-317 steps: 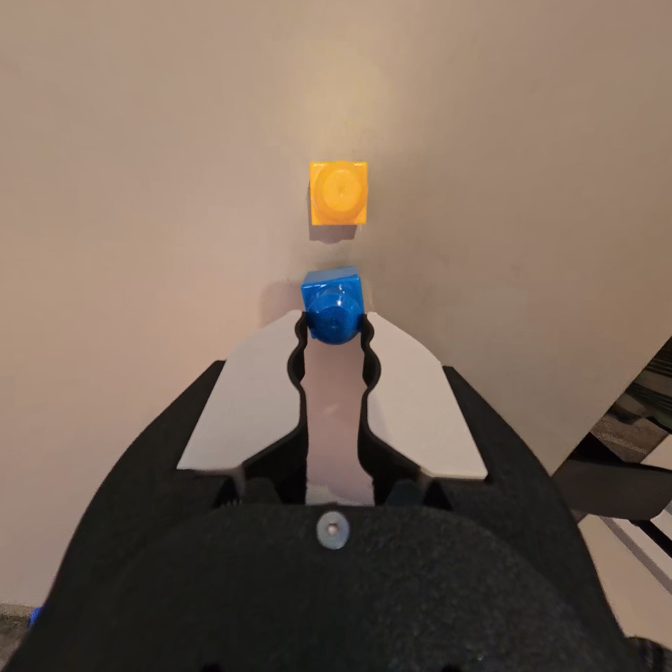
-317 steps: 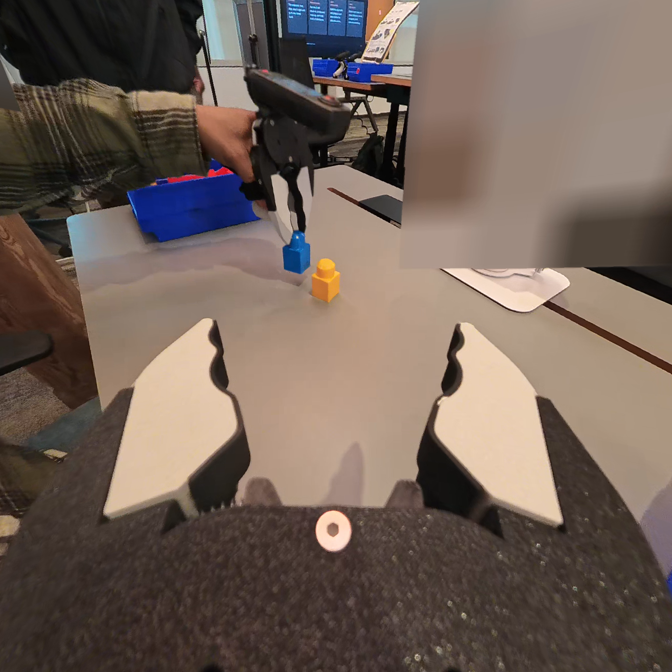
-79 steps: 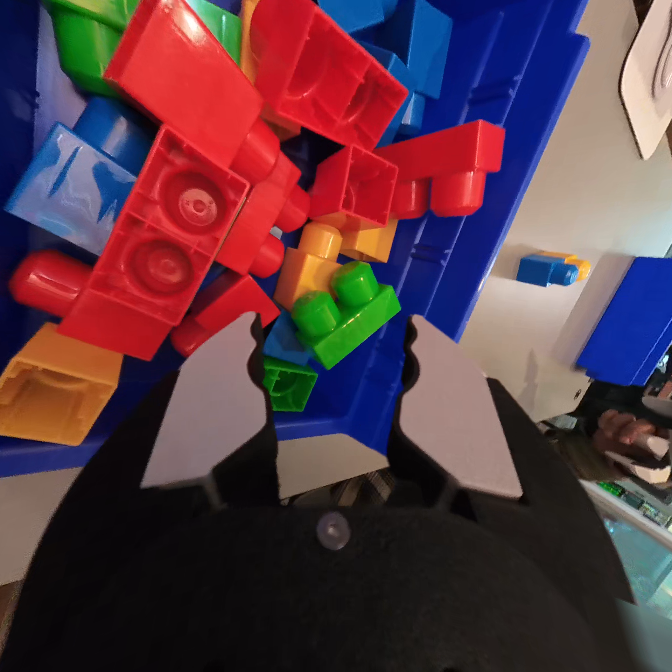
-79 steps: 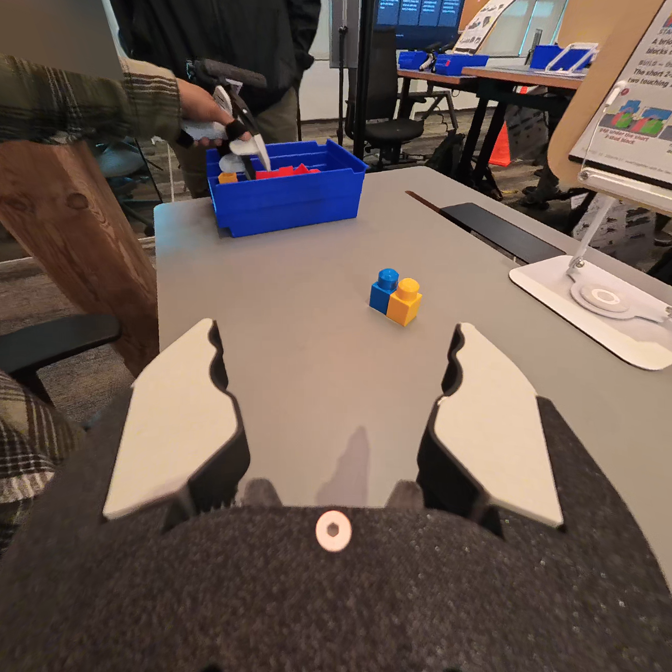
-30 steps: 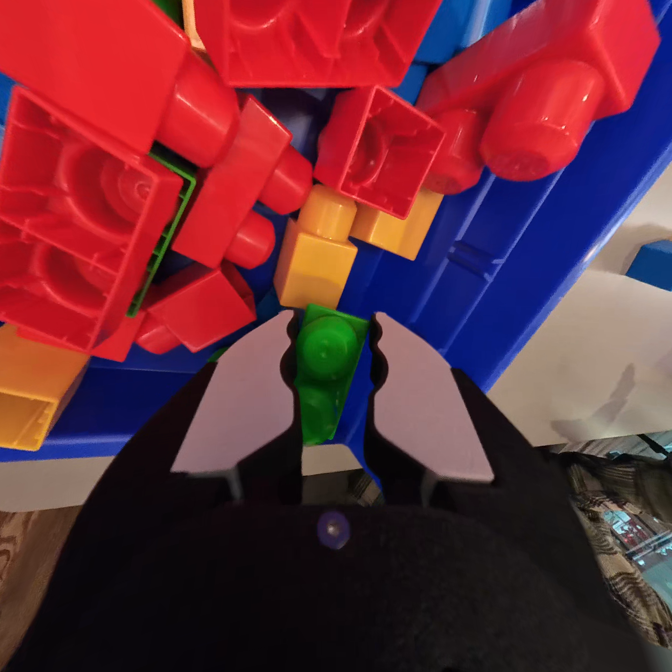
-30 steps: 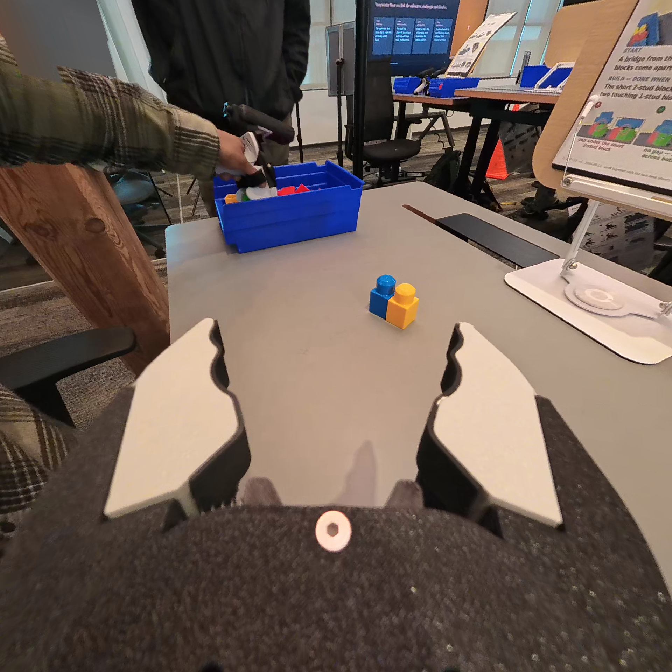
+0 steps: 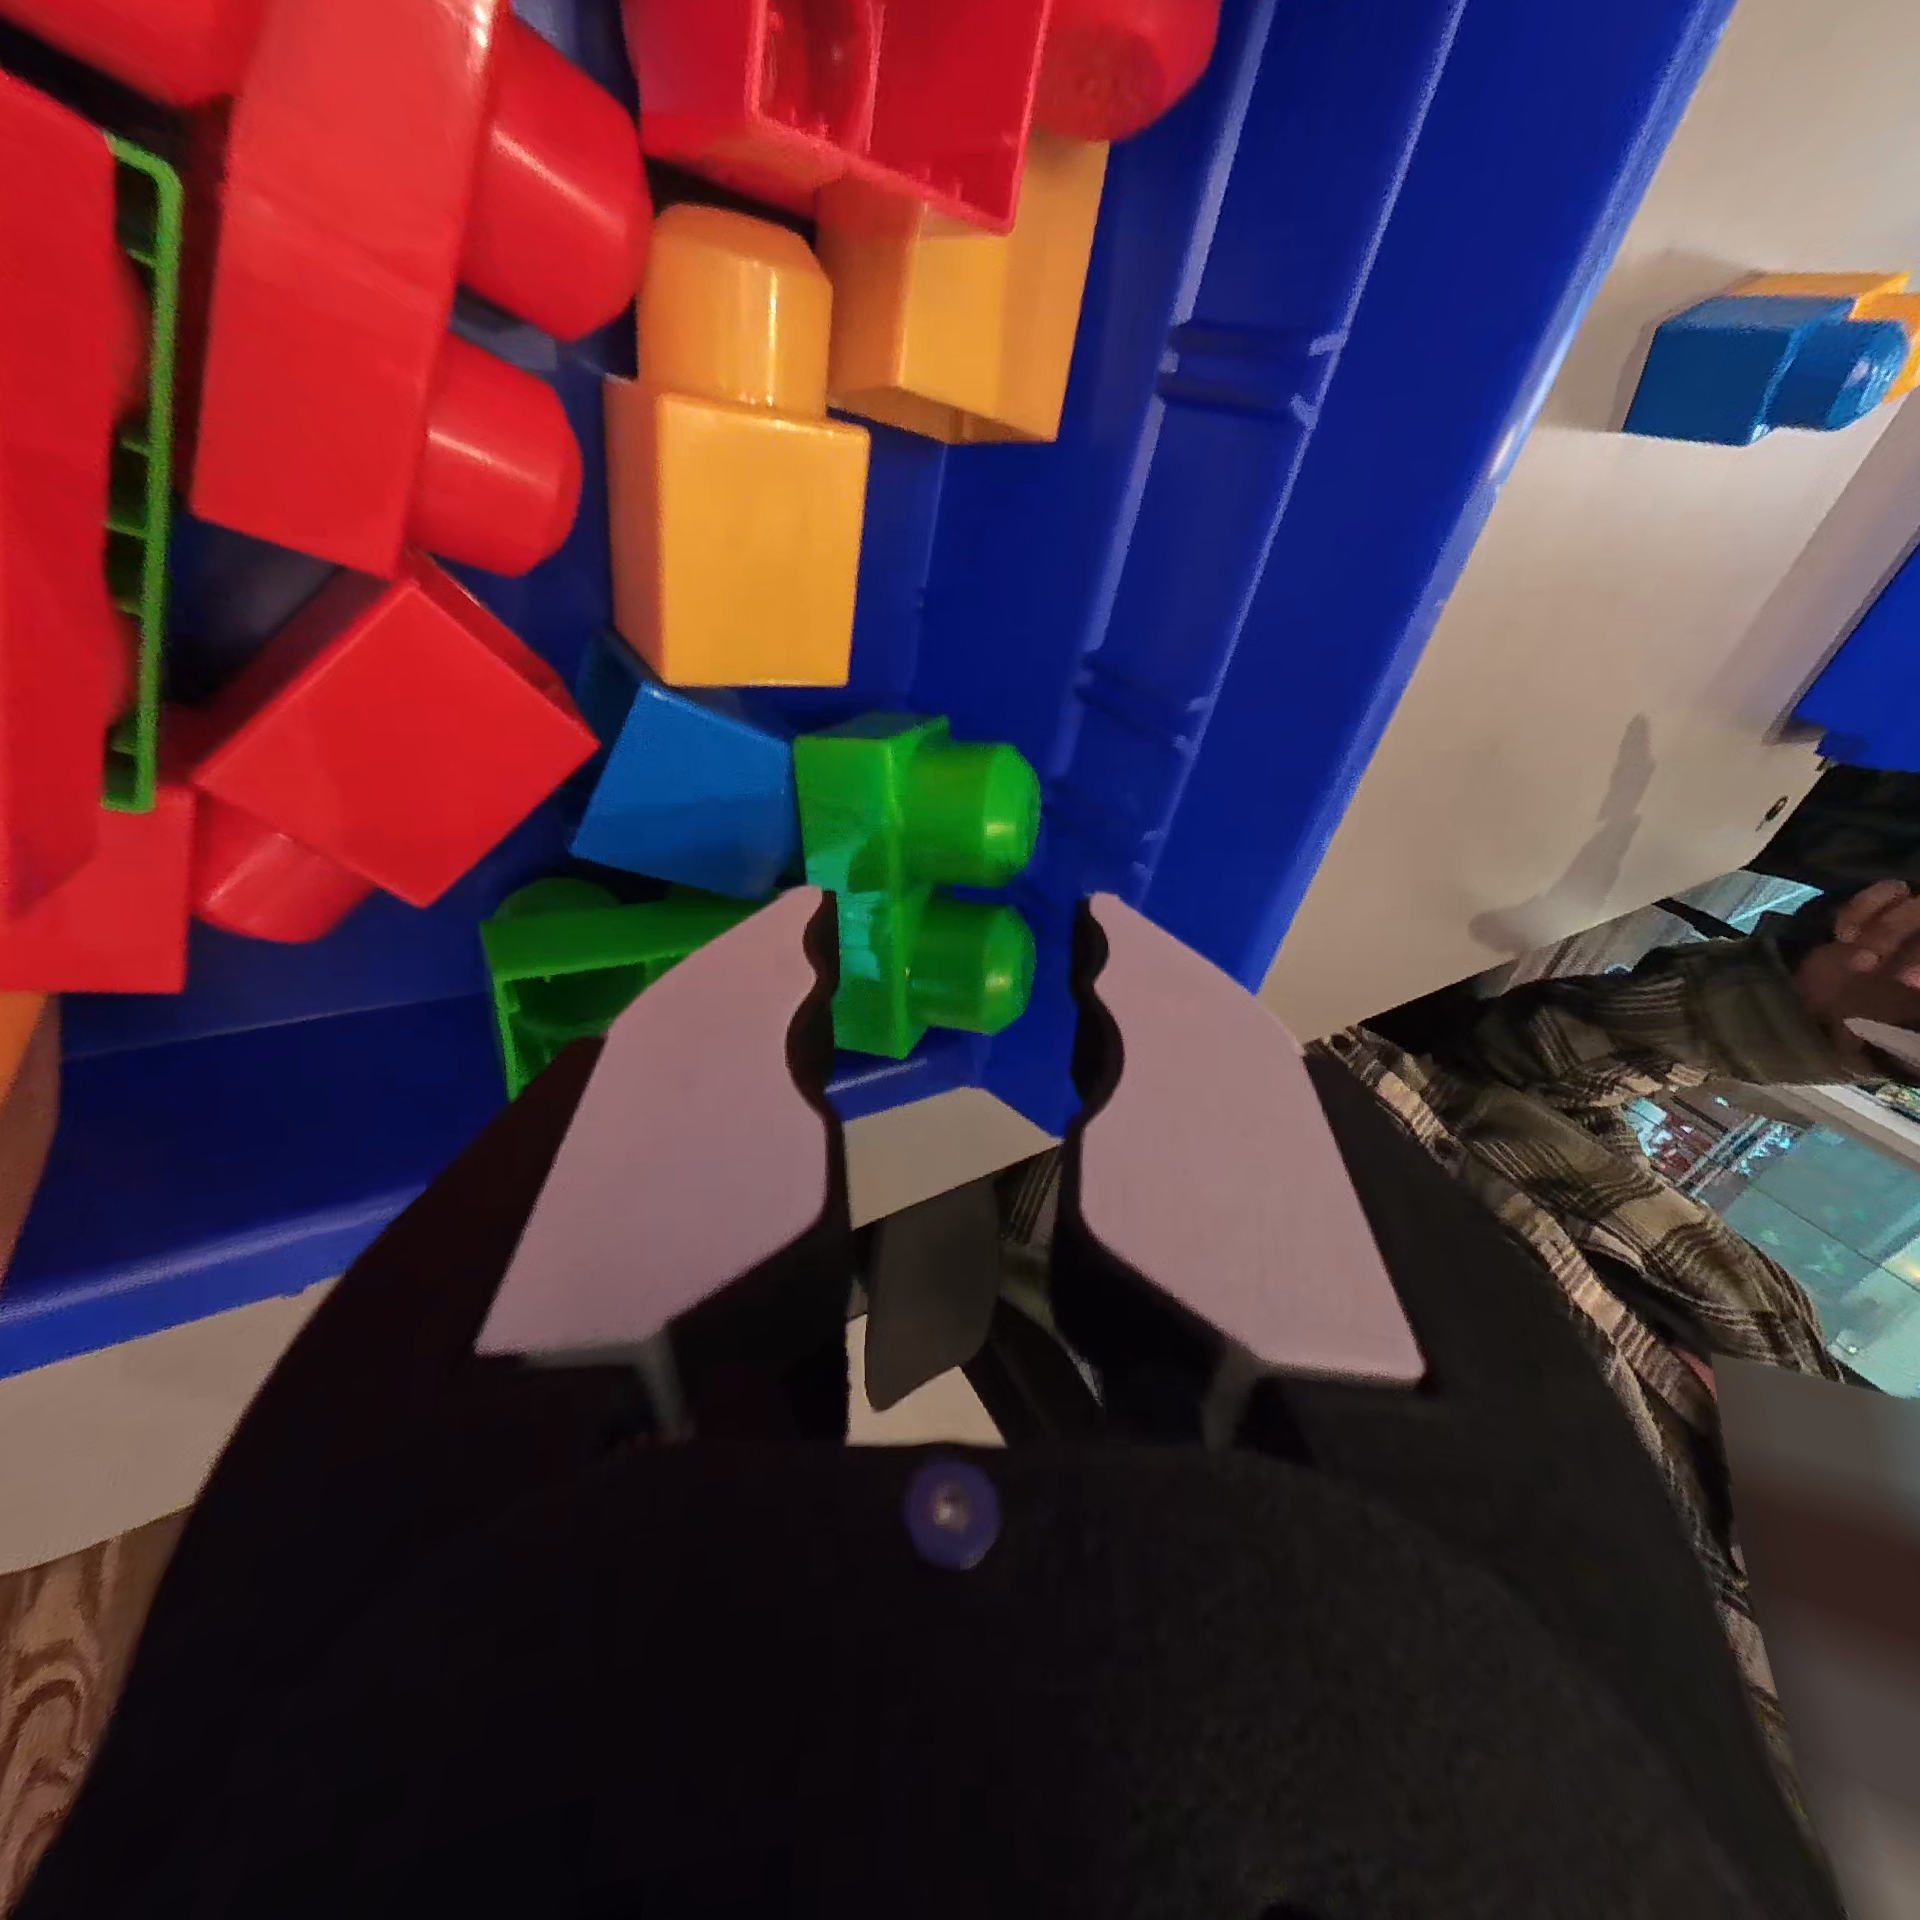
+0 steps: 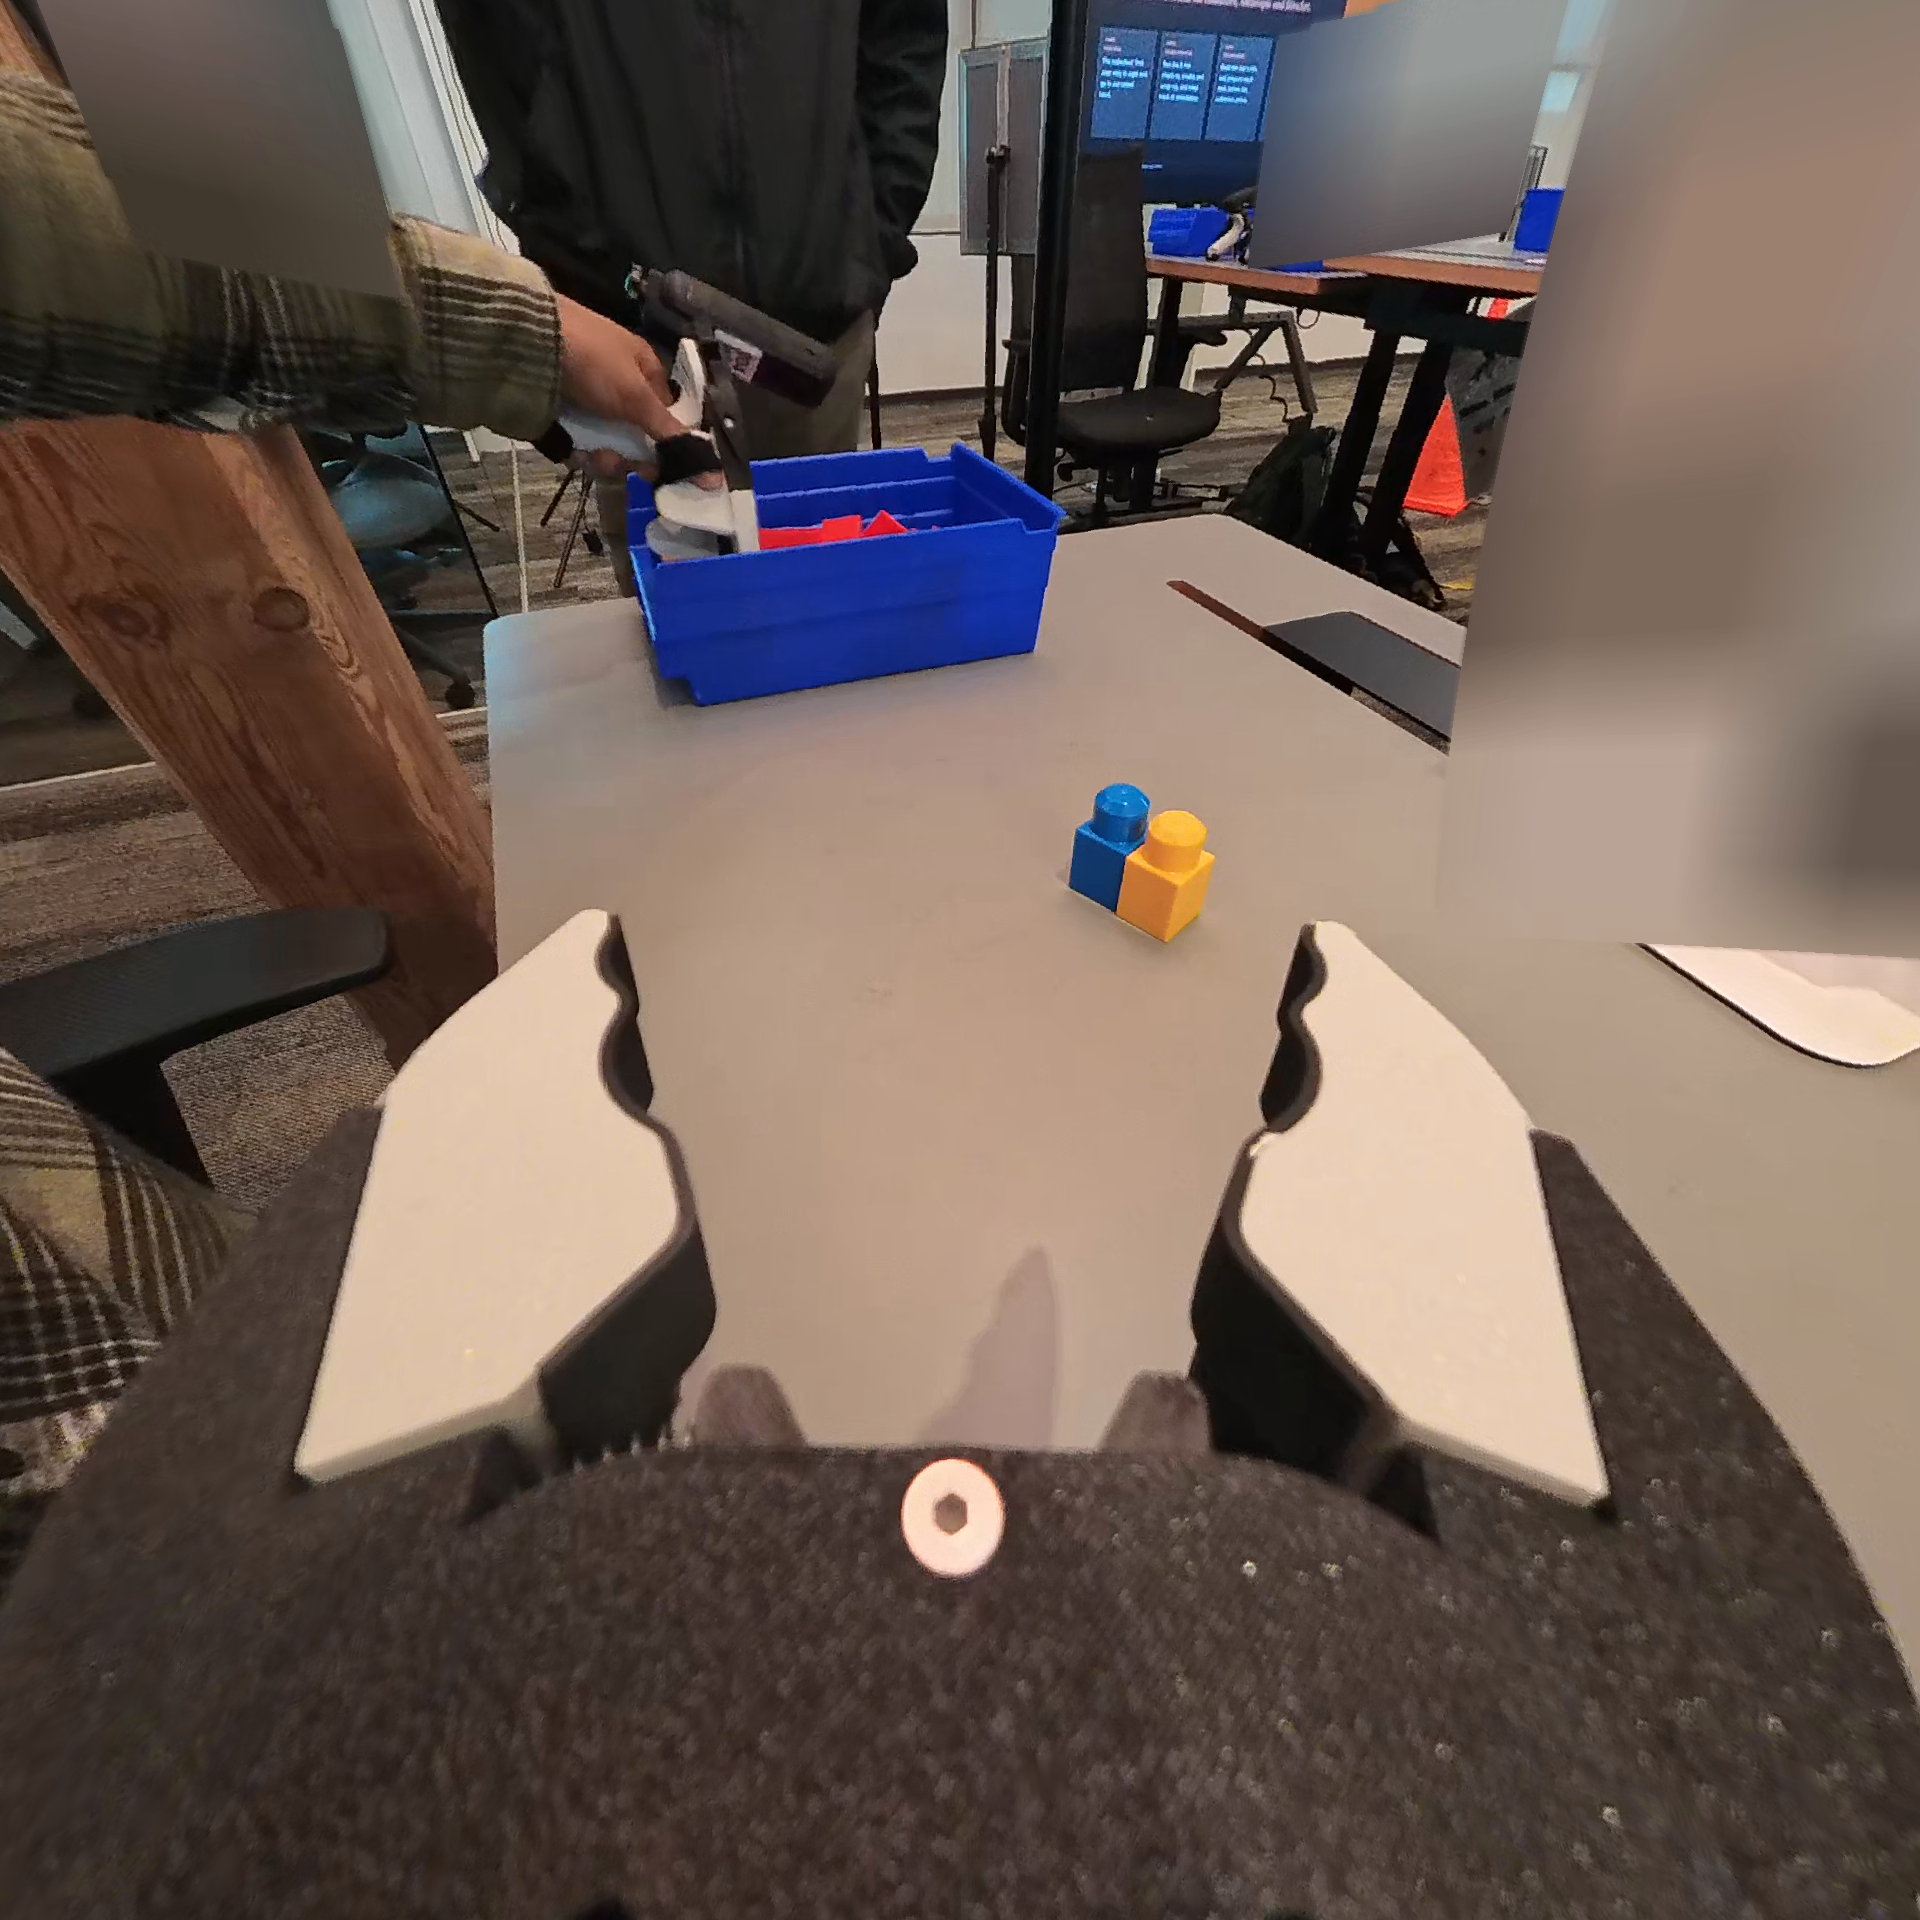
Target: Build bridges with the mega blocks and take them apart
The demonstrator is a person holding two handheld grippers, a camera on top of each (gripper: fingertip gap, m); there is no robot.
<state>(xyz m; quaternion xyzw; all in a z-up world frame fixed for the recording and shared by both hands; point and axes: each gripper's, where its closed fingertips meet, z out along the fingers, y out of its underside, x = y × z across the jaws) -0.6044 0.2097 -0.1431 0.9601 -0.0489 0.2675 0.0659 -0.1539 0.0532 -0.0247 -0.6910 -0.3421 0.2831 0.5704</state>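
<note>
Item one: we are logging a glossy green two-stud block (image 7: 914, 883), moulded plastic with rounded studs, lying on its side in the near corner of the blue plastic bin (image 7: 1226, 582). Our left claw (image 7: 951, 971), with flat pale scalloped fingers, is standing partly open around the block's lower stud, gripping nothing we can confirm. Beside the block in the bin we are noting a smooth orange one-stud cube (image 7: 738, 520) and red blocks (image 7: 343, 312). Item two: on the matte grey tabletop (image 8: 831, 883), away from the bin (image 8: 842, 613), a blue cube (image 8: 1107, 847) and a yellow cube (image 8: 1169, 873) are standing touching. Our right claw (image 8: 951, 977) is hanging wide open, empty.
</note>
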